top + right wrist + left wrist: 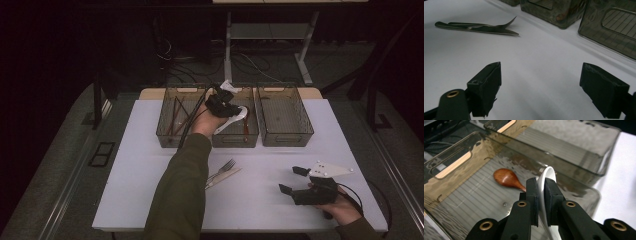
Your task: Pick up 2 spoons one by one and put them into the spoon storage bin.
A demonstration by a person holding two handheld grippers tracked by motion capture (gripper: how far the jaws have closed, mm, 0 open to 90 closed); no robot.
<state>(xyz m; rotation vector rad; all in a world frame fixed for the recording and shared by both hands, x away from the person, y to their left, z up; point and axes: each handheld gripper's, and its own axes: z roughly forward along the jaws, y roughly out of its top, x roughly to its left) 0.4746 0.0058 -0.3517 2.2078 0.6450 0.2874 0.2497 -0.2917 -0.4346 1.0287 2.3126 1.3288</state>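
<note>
High view: your left gripper [226, 106] clamps a white spoon [234, 119] over the middle bin [250, 137]; fork [223, 168] and knife [226, 177] lie at 6 o'clock of it; your right gripper [296, 180] rests at 4 o'clock, jaws apart.
Left gripper view: spoon [545, 182] pinched above a wooden spoon [507, 178] on the bin floor [474, 197].
Right gripper view: your jaws stand wide over bare table [536, 62]; cutlery [476, 27] at 11 o'clock, bins [554, 10] at 1 o'clock.

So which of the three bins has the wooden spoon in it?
The middle bin, under the left gripper holding the white spoon. The left bin holds chopsticks; the right bin looks empty.
</note>
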